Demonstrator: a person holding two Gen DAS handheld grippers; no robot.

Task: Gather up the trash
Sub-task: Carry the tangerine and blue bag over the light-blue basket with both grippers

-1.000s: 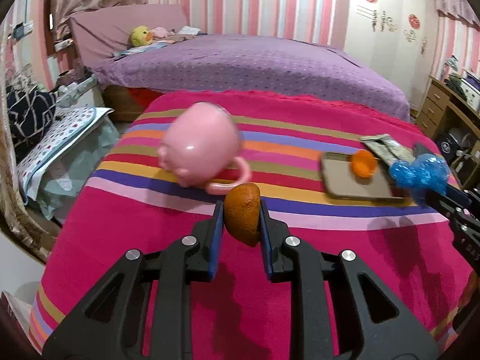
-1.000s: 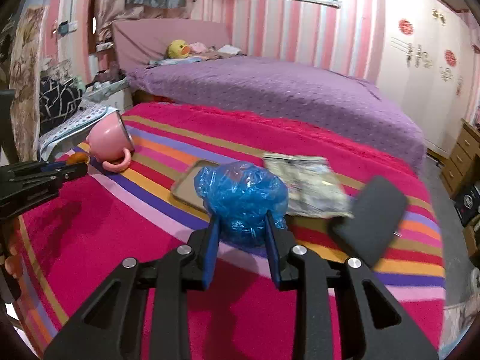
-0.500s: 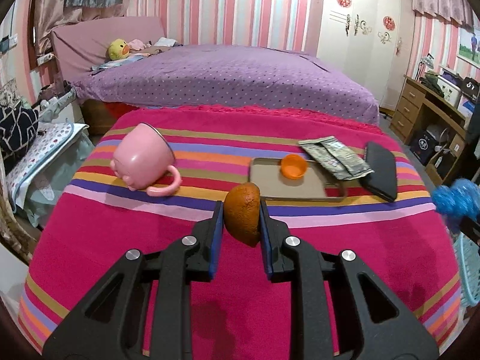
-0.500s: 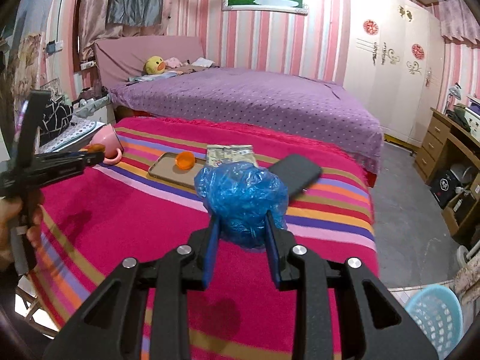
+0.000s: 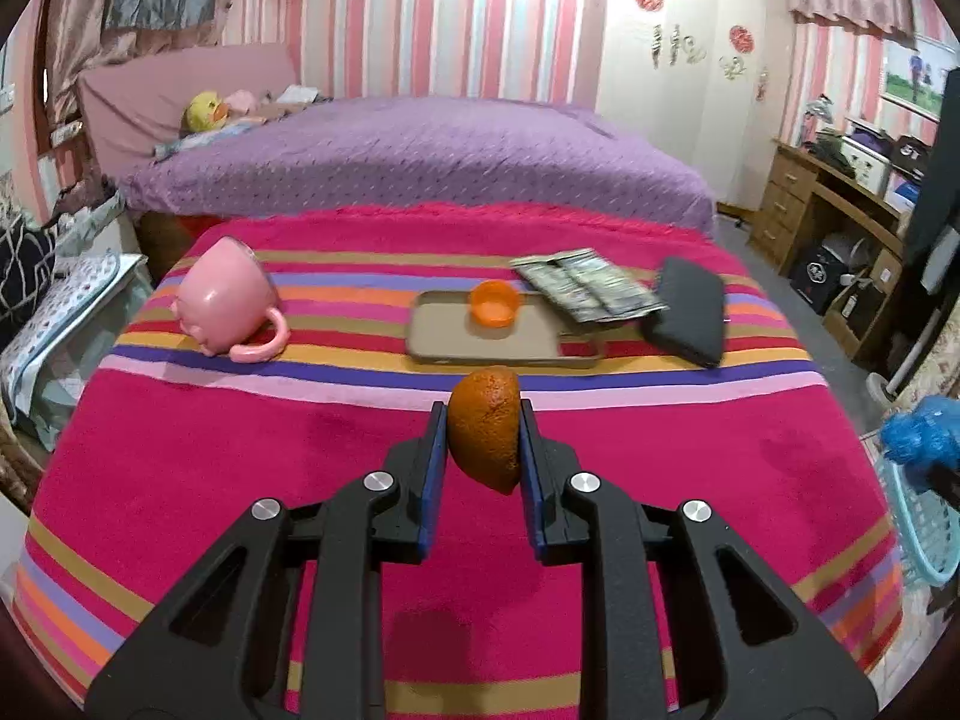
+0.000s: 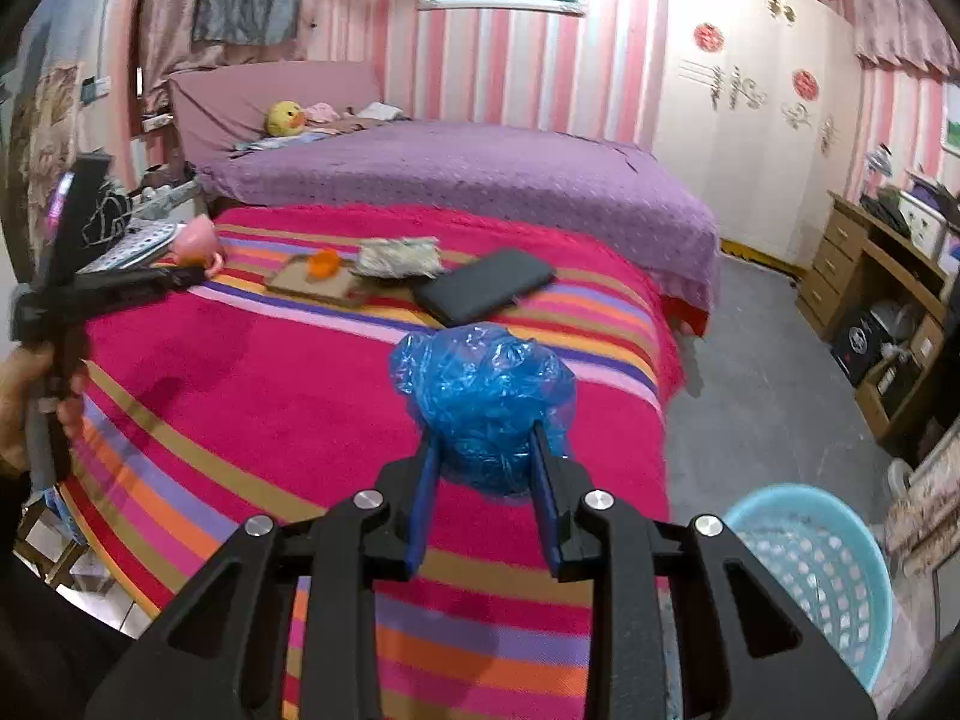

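R gripper [image 6: 485, 450], clamped on blue bag [image 6: 483, 402], has basket [image 6: 822, 570] at approx. 4 o'clock, near; L gripper [image 5: 483, 438], clamped on orange peel [image 5: 485, 426], sees basket [image 5: 918, 528] at 3 o'clock, farther, so R likely drops first.

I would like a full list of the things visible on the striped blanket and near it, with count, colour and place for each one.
orange peel: 1, orange-brown, between the left gripper's pads
plastic bag: 1, blue, crumpled, between the right gripper's pads
mug: 1, pink, on its side, blanket's left part
tray: 1, beige, blanket's middle
small cup: 1, orange, on the tray
packets: number unclear, grey-green, right of the tray
flat case: 1, black, right of the packets
basket: 1, light blue, on the floor beside the blanket
plush duck: 1, yellow, far purple bed
left gripper: black, blue pads
right gripper: black, blue pads
hand: 1, holding the left gripper's handle
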